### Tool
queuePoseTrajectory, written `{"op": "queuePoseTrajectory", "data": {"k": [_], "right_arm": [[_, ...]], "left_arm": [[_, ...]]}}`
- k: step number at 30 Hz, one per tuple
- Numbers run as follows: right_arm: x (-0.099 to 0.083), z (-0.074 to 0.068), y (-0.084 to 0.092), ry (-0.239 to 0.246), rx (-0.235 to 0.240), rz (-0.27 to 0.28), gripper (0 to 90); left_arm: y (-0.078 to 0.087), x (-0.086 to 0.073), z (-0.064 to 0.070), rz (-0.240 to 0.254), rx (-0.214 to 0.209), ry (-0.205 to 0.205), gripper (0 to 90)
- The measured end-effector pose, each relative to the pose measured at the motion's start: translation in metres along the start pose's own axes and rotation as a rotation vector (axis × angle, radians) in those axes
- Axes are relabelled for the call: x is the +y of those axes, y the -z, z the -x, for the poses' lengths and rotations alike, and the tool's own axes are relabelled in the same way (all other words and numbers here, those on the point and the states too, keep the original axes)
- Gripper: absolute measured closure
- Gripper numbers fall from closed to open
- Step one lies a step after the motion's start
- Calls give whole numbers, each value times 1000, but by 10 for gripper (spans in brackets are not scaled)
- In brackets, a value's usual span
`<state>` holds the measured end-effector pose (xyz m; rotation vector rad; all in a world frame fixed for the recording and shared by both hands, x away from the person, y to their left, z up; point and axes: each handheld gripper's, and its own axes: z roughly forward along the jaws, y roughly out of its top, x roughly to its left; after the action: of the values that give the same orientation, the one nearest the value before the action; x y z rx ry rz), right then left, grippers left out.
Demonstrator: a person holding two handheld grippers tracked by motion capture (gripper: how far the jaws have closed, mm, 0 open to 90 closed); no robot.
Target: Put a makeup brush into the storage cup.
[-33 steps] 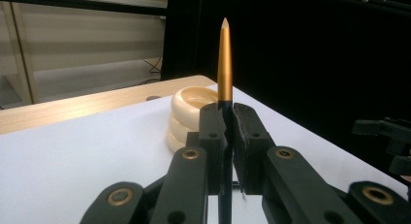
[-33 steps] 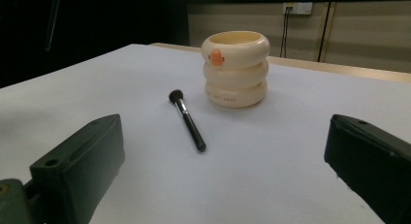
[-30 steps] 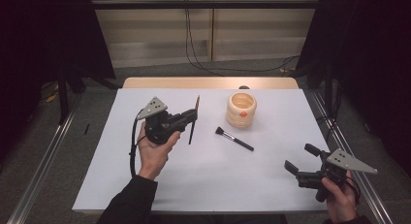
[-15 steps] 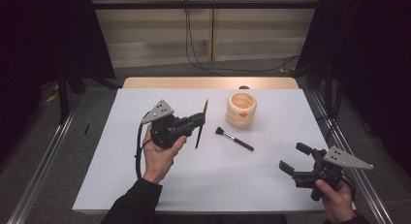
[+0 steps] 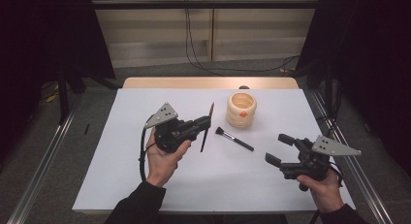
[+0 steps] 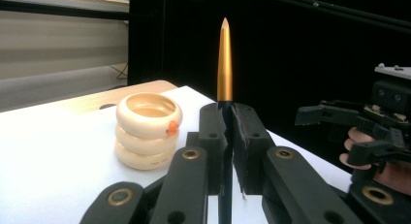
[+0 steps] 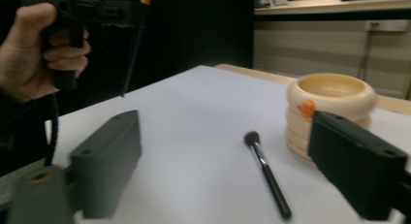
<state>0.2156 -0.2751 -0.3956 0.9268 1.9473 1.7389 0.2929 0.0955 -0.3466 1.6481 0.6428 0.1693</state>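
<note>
My left gripper (image 5: 207,123) (image 6: 228,115) is shut on a thin black stick (image 5: 204,140) with a pointed orange-gold end (image 6: 224,59) that stands nearly upright above the table. It is held just left of a cream ringed holder (image 5: 241,109) (image 6: 148,132) (image 7: 332,103) with a small orange knob. A black makeup brush (image 5: 234,139) (image 7: 266,170) lies flat on the white table in front of the holder. My right gripper (image 5: 278,149) (image 7: 232,175) is open at the right, its jaws wide apart and aimed at the brush, with nothing between them.
The white table top (image 5: 121,175) has a wooden strip (image 5: 169,83) along its far edge. Dark curtains and metal rails stand on both sides. A black cable (image 5: 143,156) loops down from the left gripper by the hand.
The left gripper has carried the stick to the right, closer to the holder. The right gripper has moved left and forward, towards the brush.
</note>
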Motion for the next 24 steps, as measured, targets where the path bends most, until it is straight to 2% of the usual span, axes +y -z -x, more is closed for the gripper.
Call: {"op": "queuePoseTrajectory", "data": {"k": [1, 3, 9, 14, 19, 22, 24], "right_arm": [[2, -1, -3, -1, 13, -4, 165], [6, -3, -10, 4, 44, -4, 214], [19, -8, -32, 13, 126, -9, 292], [26, -13, -46, 44, 176, -18, 314], [32, -14, -54, 48, 192, -21, 316], [37, -14, -56, 47, 188, -17, 338], [40, -13, -58, 58, 202, -15, 377]], "left_arm": [[0, -1, 1, 4, 8, 3, 835], [0, -1, 1, 12, -9, 12, 835], [-1, -3, 6, 8, -14, -6, 834], [-1, -2, 13, 11, -21, -20, 835], [0, -4, 14, 13, -19, -14, 835], [2, -9, 15, 11, -17, -11, 834], [2, -11, 15, 5, -21, -14, 835]]}}
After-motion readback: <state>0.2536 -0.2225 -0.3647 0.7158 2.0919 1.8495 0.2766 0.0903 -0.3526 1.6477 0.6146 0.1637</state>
